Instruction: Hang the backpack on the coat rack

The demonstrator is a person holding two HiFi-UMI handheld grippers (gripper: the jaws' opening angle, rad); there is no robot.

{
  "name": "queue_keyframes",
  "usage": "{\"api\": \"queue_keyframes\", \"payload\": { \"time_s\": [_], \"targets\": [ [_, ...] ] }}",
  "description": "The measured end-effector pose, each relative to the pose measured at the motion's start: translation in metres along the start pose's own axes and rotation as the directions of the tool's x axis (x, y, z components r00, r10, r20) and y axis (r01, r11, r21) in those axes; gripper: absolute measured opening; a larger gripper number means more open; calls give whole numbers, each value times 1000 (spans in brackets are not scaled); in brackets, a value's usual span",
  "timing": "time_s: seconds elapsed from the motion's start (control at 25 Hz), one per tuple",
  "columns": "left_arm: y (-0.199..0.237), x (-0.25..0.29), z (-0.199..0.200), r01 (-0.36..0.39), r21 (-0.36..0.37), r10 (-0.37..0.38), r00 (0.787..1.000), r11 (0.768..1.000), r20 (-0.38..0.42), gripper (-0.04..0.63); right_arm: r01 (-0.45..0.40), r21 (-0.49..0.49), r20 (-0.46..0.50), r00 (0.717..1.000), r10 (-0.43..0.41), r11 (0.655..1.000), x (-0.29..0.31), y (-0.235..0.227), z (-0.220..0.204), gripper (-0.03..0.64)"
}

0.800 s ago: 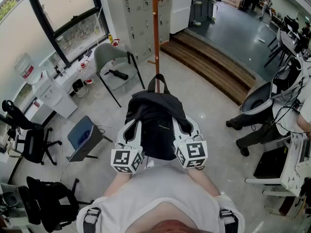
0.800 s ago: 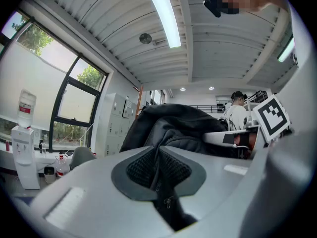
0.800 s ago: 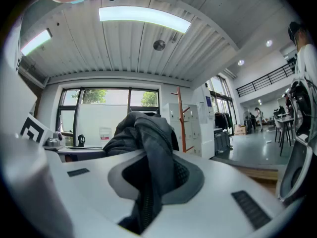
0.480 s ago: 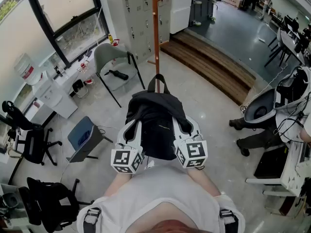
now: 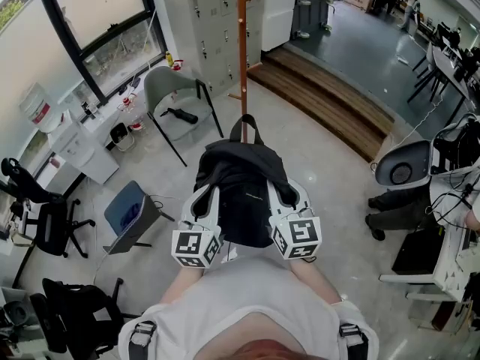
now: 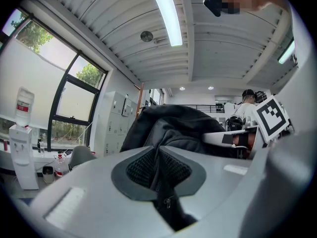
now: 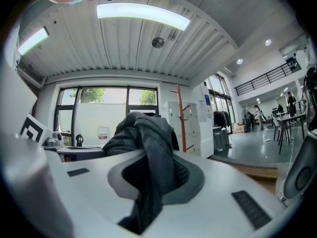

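Observation:
A black backpack (image 5: 241, 186) hangs in the air between my two grippers, its top loop (image 5: 244, 130) pointing away from me toward the orange wooden coat rack (image 5: 241, 36). My left gripper (image 5: 205, 201) is shut on the bag's left side, and black fabric with a zipper (image 6: 163, 182) is pinched between its jaws. Dark fabric (image 7: 148, 182) sits clamped in my right gripper (image 5: 282, 198), shut on the backpack's right side. In the right gripper view the coat rack (image 7: 181, 118) stands upright beyond the bag, some way off.
A grey chair (image 5: 172, 100) stands left of the rack, grey lockers (image 5: 214, 21) behind it. A wooden step (image 5: 322, 100) runs to the right. Office chairs (image 5: 45, 216) and a blue seat (image 5: 129, 210) sit at the left. A seated person (image 5: 405, 201) and desks are at the right.
My grippers and the backpack stay in the same place in the view. The scene shifts slightly, and the seated person at the right has moved a little.

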State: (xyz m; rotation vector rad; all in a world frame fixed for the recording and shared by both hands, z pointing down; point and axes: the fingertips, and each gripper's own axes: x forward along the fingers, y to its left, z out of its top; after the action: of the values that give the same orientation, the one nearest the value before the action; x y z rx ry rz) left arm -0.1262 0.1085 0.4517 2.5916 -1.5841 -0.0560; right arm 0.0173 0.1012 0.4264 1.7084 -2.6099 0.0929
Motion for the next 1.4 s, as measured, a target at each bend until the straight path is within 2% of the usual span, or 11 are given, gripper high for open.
{"api": "queue_keyframes", "payload": {
  "time_s": [0.52,0.76,1.0,1.4],
  "targets": [
    [53,12,-4,58,-7,-58,998,998,-10,40,57,-15,-23,998,-58,998,45,26,-7,52],
    [69,36,-13,56,-8,-56,998,998,-31,40,53,-7,-47,997,-53,999,72,16,-18,52],
    [73,99,-25,26,-5,-26,998,1000,-56,40,23,12,-64,998,-22,1000,118,-33,-32,52],
    [69,235,-21,-128,-12,127,991,992,-45,40,-130,-7,-57,990,130,991,220,-145,-19,52]
  ]
}}
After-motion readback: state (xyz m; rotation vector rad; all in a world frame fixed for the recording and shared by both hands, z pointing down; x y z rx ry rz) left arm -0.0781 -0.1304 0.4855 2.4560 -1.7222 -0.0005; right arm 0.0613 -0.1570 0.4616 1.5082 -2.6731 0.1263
